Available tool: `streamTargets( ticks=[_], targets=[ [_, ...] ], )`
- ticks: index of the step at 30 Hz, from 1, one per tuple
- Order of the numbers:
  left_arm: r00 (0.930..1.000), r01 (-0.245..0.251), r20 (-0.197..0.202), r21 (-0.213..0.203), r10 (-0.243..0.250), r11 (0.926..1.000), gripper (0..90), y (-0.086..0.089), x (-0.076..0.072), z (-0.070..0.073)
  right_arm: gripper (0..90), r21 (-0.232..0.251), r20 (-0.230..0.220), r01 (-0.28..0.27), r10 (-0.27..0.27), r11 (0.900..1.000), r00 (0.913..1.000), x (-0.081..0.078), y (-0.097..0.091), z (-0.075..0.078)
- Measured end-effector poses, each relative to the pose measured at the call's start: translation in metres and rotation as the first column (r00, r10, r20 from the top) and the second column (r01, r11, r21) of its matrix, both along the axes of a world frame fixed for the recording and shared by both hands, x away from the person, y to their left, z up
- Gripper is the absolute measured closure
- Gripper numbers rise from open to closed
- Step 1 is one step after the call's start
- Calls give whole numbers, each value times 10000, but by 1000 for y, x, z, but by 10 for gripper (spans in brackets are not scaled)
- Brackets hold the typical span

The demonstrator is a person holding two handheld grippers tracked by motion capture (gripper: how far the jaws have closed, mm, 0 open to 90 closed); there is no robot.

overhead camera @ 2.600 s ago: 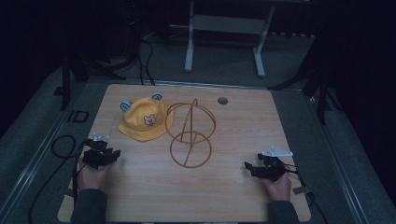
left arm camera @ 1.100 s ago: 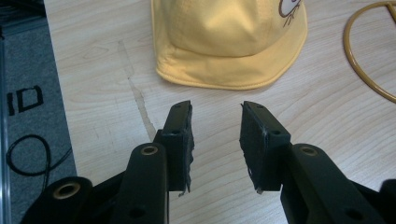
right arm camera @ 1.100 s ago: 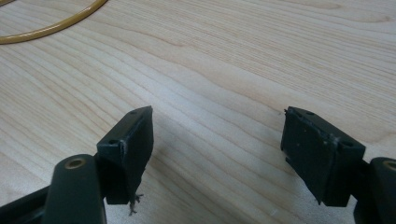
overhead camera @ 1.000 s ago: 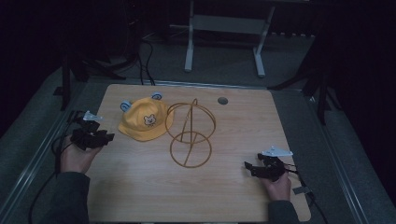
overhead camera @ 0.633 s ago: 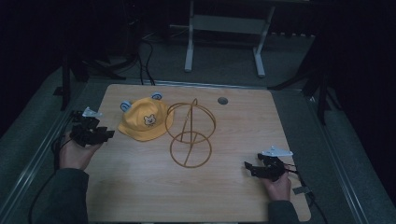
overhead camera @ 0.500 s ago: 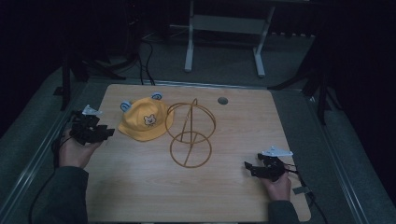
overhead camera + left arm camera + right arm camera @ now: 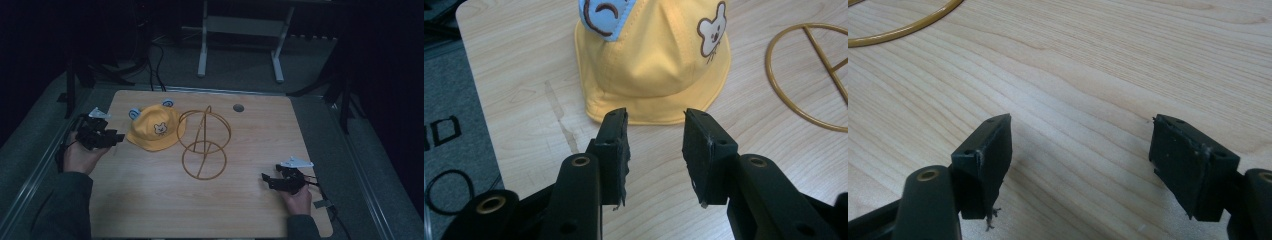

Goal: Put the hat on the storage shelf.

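While the left gripper (image 7: 655, 117) points at the hat (image 7: 654, 60), its fingers (image 7: 616, 145) stand narrowly apart with nothing between them, tips just short of the brim. Right gripper (image 7: 1080, 135) fingers (image 7: 988, 155) are spread wide, holding nothing, over bare desk (image 7: 1108, 65). Hat is yellow with a bear face and blue ears, lying on the desk's left side near the far edge in the high view (image 7: 155, 129). Gold wire stand (image 7: 204, 142) sits just right of the hat, near the desk's middle. Left hand (image 7: 80, 155) is at the desk's left edge, right hand (image 7: 297, 197) near the front right corner, well apart from the stand.
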State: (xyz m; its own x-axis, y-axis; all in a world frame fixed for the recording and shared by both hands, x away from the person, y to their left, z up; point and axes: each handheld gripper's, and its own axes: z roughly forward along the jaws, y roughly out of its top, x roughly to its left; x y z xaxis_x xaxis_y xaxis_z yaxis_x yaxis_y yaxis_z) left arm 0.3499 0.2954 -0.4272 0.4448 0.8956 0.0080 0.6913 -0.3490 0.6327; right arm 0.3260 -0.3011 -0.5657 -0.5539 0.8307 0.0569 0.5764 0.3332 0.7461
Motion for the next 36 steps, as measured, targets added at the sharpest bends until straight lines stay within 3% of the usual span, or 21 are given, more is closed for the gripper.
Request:
streamTargets(
  ticks=[10, 36],
  targets=[
    [9996, 281, -81, -44, -281, 9996, 611, 1, 7, 3, 251, -1, 1, -2, 2, 10000, 10000, 0, 0, 0],
    [9988, 475, -78, 177, -474, 9987, 600, 3, 23, 22, 250, 0, 1, -4, 4, 10000, 10000, 0, 0, 0]
  ],
)
